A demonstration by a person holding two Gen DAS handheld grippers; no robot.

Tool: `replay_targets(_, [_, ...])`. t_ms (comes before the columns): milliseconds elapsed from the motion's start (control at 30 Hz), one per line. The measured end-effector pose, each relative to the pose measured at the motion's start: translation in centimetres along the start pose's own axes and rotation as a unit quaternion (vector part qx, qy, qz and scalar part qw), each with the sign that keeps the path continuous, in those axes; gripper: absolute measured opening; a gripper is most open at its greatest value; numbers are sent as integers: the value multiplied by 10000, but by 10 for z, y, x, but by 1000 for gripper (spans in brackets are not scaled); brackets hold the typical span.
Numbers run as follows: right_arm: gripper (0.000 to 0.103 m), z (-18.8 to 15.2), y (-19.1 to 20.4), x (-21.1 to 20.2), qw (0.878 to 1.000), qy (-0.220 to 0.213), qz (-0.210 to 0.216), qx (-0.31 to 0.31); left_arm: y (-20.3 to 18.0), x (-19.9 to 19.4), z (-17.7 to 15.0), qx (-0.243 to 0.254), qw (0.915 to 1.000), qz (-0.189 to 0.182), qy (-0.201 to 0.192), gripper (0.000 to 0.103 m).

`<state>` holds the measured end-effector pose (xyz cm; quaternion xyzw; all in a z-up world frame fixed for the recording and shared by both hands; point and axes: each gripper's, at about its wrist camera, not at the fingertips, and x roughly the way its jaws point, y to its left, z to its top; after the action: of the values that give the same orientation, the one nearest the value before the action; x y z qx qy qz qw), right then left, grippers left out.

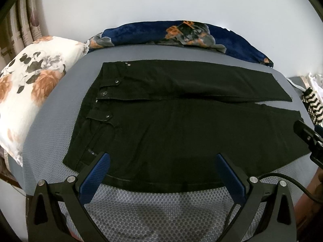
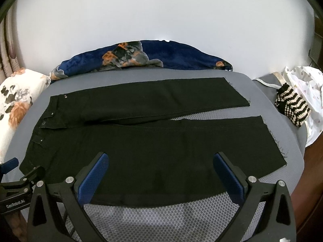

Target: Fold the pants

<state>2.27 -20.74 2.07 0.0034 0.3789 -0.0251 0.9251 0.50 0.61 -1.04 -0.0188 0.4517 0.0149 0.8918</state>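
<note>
The left claw is being held released, its blue pads spread wide over the near side seam of the black pants, close to the waist end. The right claw is likewise being held apart and empty, over the same near edge further toward the hems. Nothing is being gripped by either.

The pants are lying flat and unfolded on the grey mesh-covered bed, waistband to the left, both legs running rightward with a narrow gap opening between them near the frayed hems.

The likely risk is being judged as follows: only the top layer of the near leg may be pinched, so that the fabric is dragged and bunched rather than lifted cleanly; the mesh cover may also be caught along with the seam. If the two claws are raised unevenly, the leg could be laid skewed over the far one.

Whether the pads are touching the cloth or hovering is not being shown clearly, since black fabric is swallowing shadow and detail. The near edge is being partly hidden behind the claw frames, and the bed's right side, by the striped knit item, is being cut off.
</note>
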Motion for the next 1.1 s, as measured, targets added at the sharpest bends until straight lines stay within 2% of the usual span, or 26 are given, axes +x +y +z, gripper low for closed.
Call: replay_targets(1100, [103, 0, -4, 12, 9998, 184, -110, 44, -2, 1, -2, 94, 9999, 56, -37, 102])
